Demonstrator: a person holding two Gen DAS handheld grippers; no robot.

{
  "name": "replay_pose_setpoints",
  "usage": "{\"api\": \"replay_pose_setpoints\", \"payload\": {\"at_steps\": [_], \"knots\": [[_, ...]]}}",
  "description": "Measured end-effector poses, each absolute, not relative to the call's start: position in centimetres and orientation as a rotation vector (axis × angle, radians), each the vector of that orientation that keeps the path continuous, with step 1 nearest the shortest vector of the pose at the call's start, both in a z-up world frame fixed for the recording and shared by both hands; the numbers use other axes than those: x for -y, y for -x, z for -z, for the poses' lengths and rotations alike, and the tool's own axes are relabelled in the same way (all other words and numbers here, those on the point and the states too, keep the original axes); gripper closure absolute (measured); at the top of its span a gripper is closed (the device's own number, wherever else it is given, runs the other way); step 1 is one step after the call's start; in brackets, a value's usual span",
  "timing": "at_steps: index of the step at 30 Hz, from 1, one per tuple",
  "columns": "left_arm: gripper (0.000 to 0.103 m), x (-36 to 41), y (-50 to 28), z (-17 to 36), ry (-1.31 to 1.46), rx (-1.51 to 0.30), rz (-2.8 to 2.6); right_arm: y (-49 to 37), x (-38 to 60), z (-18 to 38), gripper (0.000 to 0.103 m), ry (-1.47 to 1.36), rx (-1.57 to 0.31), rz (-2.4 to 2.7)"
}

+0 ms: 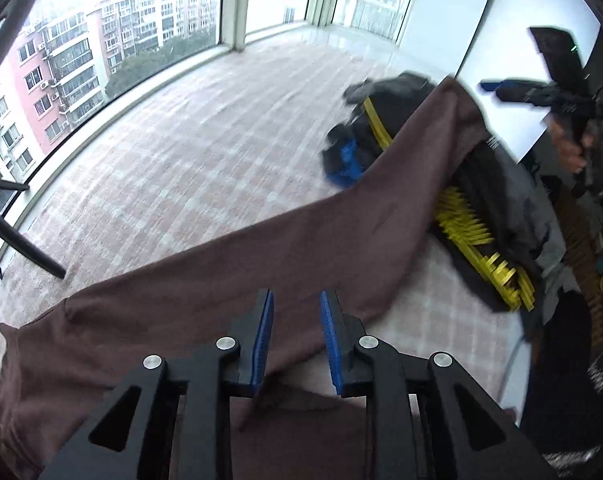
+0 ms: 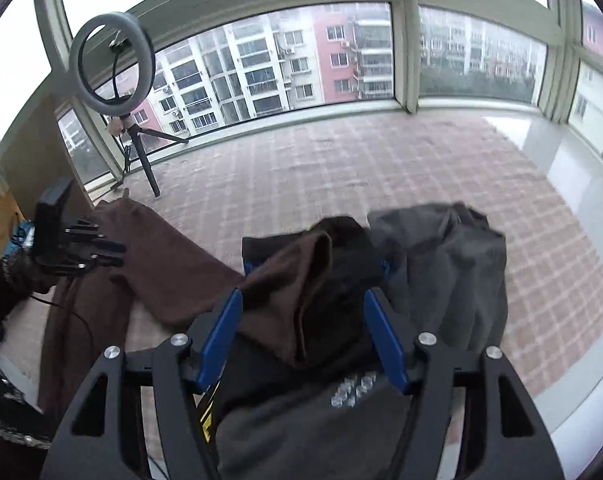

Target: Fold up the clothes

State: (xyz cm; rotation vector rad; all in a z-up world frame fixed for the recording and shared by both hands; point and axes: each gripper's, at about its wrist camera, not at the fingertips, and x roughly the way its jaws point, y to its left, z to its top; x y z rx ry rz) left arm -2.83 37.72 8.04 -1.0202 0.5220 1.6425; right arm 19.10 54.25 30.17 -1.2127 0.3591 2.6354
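So the brown garment (image 1: 229,272) lies stretched across the plaid sheet (image 1: 205,152), its long axis running from right under the left gripper (image 1: 296,340) up and away to the right, where the far end drapes over the dark clothes pile (image 2: 441,264). The left gripper is open, jaws apart just above the near end of the cloth, holding nothing. The right gripper (image 2: 303,338) is open too, over the pile and the brown end there. Each gripper is nearest its own end, so I'd guess grab both.
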Motion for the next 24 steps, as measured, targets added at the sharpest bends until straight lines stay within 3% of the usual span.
{"api": "replay_pose_setpoints", "payload": {"at_steps": [3, 5, 11, 14, 23, 24], "knots": [[0.080, -38.9, 1.7, -8.8, 1.000, -0.485, -1.623, -17.8, -54.0, -28.9, 0.078, 1.321, -0.306, -2.624], [0.080, -40.6, 1.2, -8.9, 0.991, -0.458, -1.605, -18.1, -53.8, -28.2, 0.083, 1.339, -0.304, -2.606], [0.079, -48.7, -2.5, -10.3, 0.894, -0.468, -1.478, -18.1, -54.1, -27.3, 0.083, 1.343, -0.301, -2.617], [0.078, -51.8, -4.7, -11.7, 0.838, -0.484, -1.429, -17.4, -53.9, -27.1, 0.100, 1.358, -0.301, -2.639], [0.070, -56.7, -10.1, -12.8, 0.624, -0.603, -1.367, -18.7, -51.5, -29.4, 0.100, 1.334, -0.303, -2.794], [0.073, -56.9, -10.3, -12.6, 0.619, -0.606, -1.361, -18.7, -51.6, -29.4, 0.100, 1.345, -0.329, -2.803]]}}
